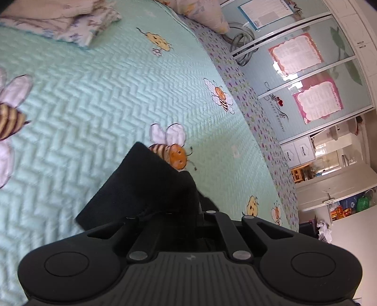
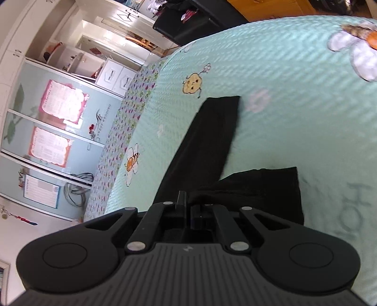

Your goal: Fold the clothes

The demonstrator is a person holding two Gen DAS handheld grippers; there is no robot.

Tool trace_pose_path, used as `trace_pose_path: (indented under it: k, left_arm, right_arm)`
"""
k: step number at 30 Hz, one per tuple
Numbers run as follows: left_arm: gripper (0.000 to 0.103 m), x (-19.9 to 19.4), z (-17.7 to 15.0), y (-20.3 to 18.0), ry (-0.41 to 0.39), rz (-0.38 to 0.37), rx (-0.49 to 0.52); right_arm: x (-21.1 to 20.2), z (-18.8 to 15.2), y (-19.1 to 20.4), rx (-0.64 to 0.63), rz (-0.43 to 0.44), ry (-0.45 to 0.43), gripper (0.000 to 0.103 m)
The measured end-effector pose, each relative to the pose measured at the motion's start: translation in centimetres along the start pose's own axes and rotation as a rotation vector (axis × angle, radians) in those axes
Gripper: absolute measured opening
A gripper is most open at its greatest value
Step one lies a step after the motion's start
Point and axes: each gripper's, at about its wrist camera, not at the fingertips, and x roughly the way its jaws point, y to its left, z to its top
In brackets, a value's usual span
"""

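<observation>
Left gripper: fingers closed tight, pinching an edge of the black garment so the cloth hung free above the bed
Right gripper: fingers likewise clamped together on the same dark cloth, probably another edge or corner
Garment: lifted between both hands, one strip trailing out over the mint quilt, a second flap drooping just beside it
Reason for hold: two pinch points likely kept the fabric spread for a fold
Bedding: folded floral linen lay well apart near the pillow
</observation>
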Motion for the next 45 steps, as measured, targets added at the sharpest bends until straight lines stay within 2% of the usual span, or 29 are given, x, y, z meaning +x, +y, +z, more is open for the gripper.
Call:
trace_pose_path:
  k: [6, 14, 17, 20, 21, 23, 24, 26, 27, 28, 30, 32, 34, 39, 42, 45]
  left_arm:
    - [0.002, 5.6, 2.5, -2.6, 0.03, 0.071, -0.006]
    - [0.004, 14.2, 5.4, -2.7, 0.128, 0.185, -0.065]
    - [0.005, 15.6, 5.5, -2.4, 0.139, 0.197, -0.053]
    - [0.005, 16.4, 5.7, -2.3, 0.148, 0.203, -0.04]
    - [0.009, 16.7, 5.8, -2.3, 0.155, 0.208, -0.036]
    - [0.009, 17.5, 6.2, -2.7, 0.184, 0.224, -0.019]
    - [0.011, 18.0, 6.5, -3.0, 0.207, 0.237, -0.001]
    - [0.017, 18.4, 7.1, -3.7, 0.234, 0.253, 0.013]
    - [0.03, 18.6, 7.4, -4.0, 0.249, 0.249, 0.025]
    - [0.046, 18.8, 7.6, -4.4, 0.267, 0.235, 0.047]
    - [0.055, 18.9, 8.0, -4.8, 0.288, 0.223, 0.08]
    - [0.058, 18.9, 8.5, -4.9, 0.305, 0.225, 0.085]
    - [0.063, 19.3, 9.1, -4.9, 0.341, 0.22, 0.1]
    - [0.063, 19.6, 9.4, -5.0, 0.382, 0.231, 0.138]
    - [0.064, 19.8, 9.7, -4.9, 0.384, 0.233, 0.128]
    - [0.064, 20.1, 9.8, -4.6, 0.389, 0.237, 0.116]
  right_arm:
    - [6.1, 3.5, 3.0, 0.007, -0.065, 0.037, 0.004]
    - [15.2, 6.5, 4.6, 0.023, -0.198, 0.066, 0.005]
    - [18.1, 7.0, 4.7, 0.025, -0.232, 0.088, 0.008]
    - [20.1, 7.6, 4.9, 0.043, -0.224, 0.107, 0.008]
    - [20.5, 7.8, 5.1, 0.041, -0.224, 0.114, 0.009]
    - [21.7, 8.3, 5.4, 0.05, -0.229, 0.142, 0.015]
    - [22.3, 8.5, 5.4, 0.062, -0.232, 0.159, 0.027]
    - [23.2, 9.2, 5.3, 0.111, -0.232, 0.197, 0.037]
    - [23.4, 9.5, 5.4, 0.121, -0.23, 0.221, 0.045]
    - [23.7, 9.9, 5.5, 0.13, -0.227, 0.244, 0.049]
    - [23.9, 10.6, 5.7, 0.149, -0.22, 0.284, 0.054]
    - [23.8, 11.3, 5.7, 0.177, -0.209, 0.324, 0.057]
    - [23.7, 11.7, 5.9, 0.153, -0.187, 0.365, 0.061]
    - [23.4, 11.3, 7.1, -0.023, -0.258, 0.465, 0.063]
    - [21.9, 12.7, 7.0, 0.008, -0.203, 0.441, 0.063]
    - [20.9, 13.1, 7.4, -0.049, -0.245, 0.429, 0.063]
